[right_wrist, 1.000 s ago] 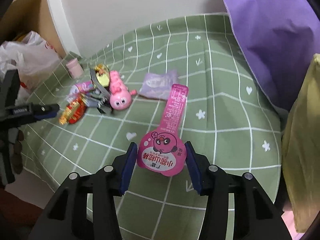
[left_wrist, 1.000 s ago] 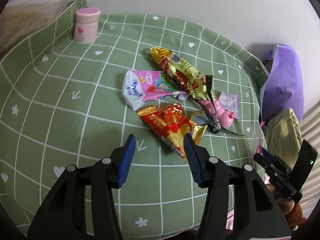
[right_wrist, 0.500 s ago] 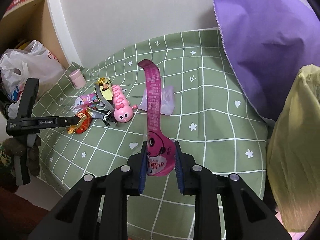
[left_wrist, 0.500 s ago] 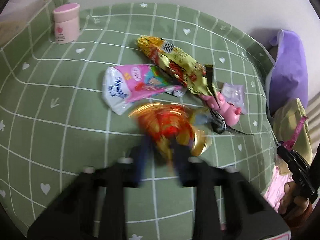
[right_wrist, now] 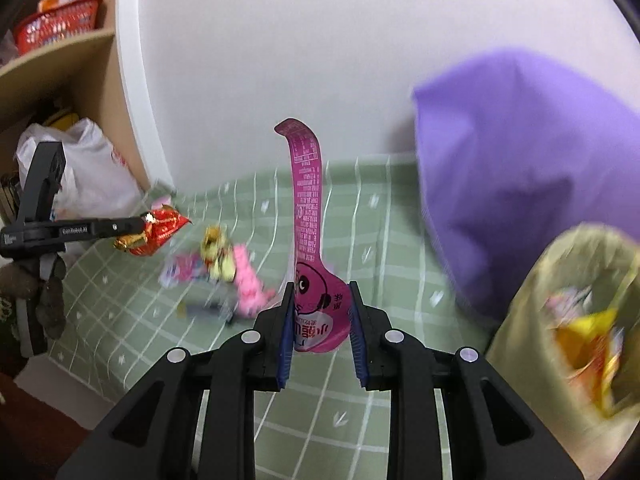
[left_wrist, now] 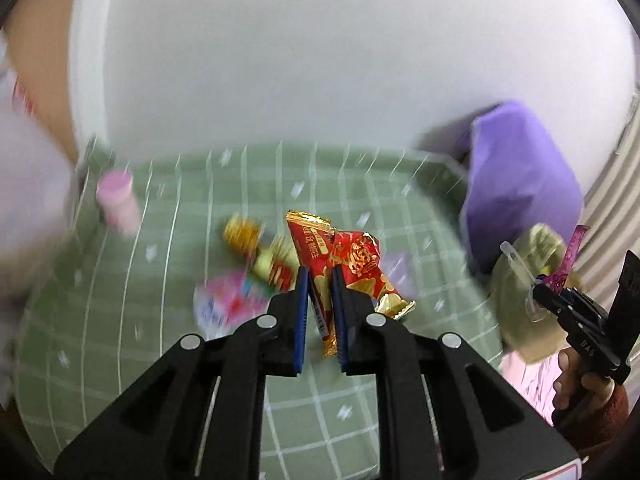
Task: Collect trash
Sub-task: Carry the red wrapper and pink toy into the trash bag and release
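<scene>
My left gripper (left_wrist: 320, 276) holds a red and gold snack wrapper (left_wrist: 344, 256) lifted off the green checked sheet (left_wrist: 132, 312); its jaws are closing, with the pads pressing on the wrapper's lower end. The right wrist view shows the same gripper (right_wrist: 136, 226) holding the same wrapper (right_wrist: 164, 228) at the left. My right gripper (right_wrist: 320, 286) is shut on a long magenta wrapper (right_wrist: 308, 200) that stands upright from its pads. A gold wrapper (left_wrist: 244, 234), a pink and white packet (left_wrist: 224, 300) and a pink toy (right_wrist: 248, 280) lie blurred on the sheet.
A yellowish trash bag (right_wrist: 580, 312) with wrappers inside gapes at the right, below a purple pillow (right_wrist: 520, 160). A pink jar (left_wrist: 118, 200) stands at the sheet's far left corner. Beyond it are a white plastic bag (right_wrist: 92, 176) and shelves with a red basket (right_wrist: 56, 24).
The left gripper closed on the red and gold wrapper and rose with it. The right gripper also rose, keeping the magenta wrapper, which now stands upright.
</scene>
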